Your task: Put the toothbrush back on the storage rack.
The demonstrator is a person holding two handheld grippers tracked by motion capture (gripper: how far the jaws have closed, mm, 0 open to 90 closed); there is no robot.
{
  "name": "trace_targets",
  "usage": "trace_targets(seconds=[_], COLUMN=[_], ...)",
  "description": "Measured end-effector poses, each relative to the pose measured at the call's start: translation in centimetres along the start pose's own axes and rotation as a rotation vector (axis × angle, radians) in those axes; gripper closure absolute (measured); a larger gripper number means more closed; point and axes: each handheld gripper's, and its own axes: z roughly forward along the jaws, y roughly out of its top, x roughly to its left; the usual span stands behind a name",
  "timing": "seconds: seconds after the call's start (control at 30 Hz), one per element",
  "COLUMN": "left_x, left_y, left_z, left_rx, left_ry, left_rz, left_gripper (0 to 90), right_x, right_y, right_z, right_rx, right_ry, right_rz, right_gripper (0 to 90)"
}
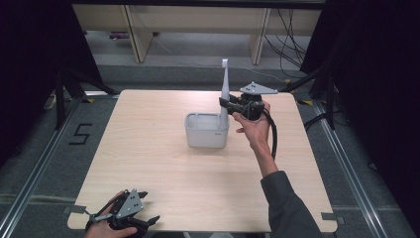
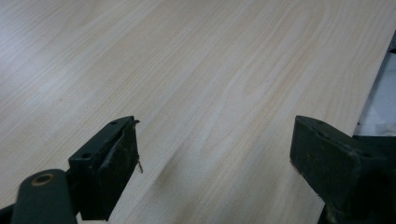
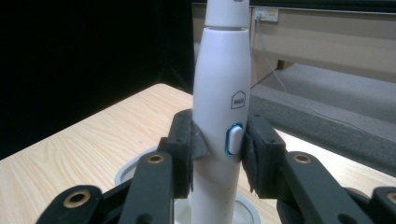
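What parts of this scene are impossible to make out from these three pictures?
- Inside of the white holder: in the high view its walls hide what lies in it.
- Foot of the electric toothbrush: in the right gripper view the right hand-held gripper and the bottom edge cut it off.
- Brush head: cut off by the top edge there; too small in the high view.
- Left hand-held gripper: partly cut off by the bottom edge of the high view.

Your table [image 1: 163,163] is pale wood with fine straight grain. The container [image 1: 206,132] on it is light grey. The electric toothbrush [image 3: 219,107] is white, with a white button ringed in blue and a small grey logo outline. Both your grippers, left [image 2: 215,163] and right [image 3: 217,156], have black jaws, with brass-coloured rivets. Your sleeve [image 1: 289,208] is dark grey.
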Motion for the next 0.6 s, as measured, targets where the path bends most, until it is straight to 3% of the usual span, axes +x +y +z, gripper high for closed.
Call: trace_targets(seconds=[0.17,0.27,0.33,0.5,0.6], left_x=[0.0,0.0,-0.1,0.0,0.0], left_y=[0.0,0.0,0.0,0.0,0.0], left_z=[0.0,0.0,0.0,0.0,0.0], left_rx=[0.001,0.002,-0.002,-0.001,0.0], left_ry=[-0.001,0.0,0.003,0.0,0.0], left_rz=[-0.001,0.002,-0.003,-0.001,-0.001], left_gripper=[14.8,14.7,14.8,14.8,14.8], right_x=[-0.2,-0.3,-0.4,-0.4,-0.6], right_y=[-0.3,-0.5,-0.6,-1.0,-1.3], right_z=[0.6,1.0,1.1,1.5,1.8], right_rx=[-0.009,0.009,0.007,0.011,0.009], right_ry=[-0.021,-0.015,-0.03,-0.028,-0.029], right_rz=[-0.001,0.029,0.005,0.03,0.02], right_gripper=[66.6,66.6,66.6,66.5,66.5])
